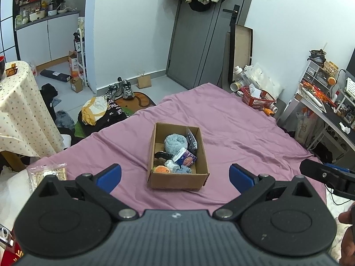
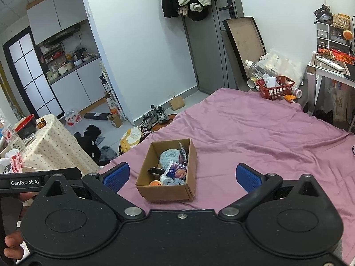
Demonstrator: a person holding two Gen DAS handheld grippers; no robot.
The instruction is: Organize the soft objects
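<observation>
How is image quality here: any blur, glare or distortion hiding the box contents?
Left wrist view: sharp, evenly lit, strong fisheye bending at the edges; the cardboard box sits near centre, so its contents read clearly. Right wrist view: equally sharp, no glare; the box's near wall hides part of the orange toy. Corners are vignetted black in both.

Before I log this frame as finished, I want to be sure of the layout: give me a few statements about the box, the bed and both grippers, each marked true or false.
1. The cardboard box sits on the purple bedsheet. True.
2. The left gripper is shut on a toy. False: its jaws are spread wide and hold nothing.
3. A fluffy light-blue item lies inside the box. True.
4. The right gripper is reaching into the box. False: it is open and short of the box.
5. The red basket stands at the bed's far edge. True.
</observation>
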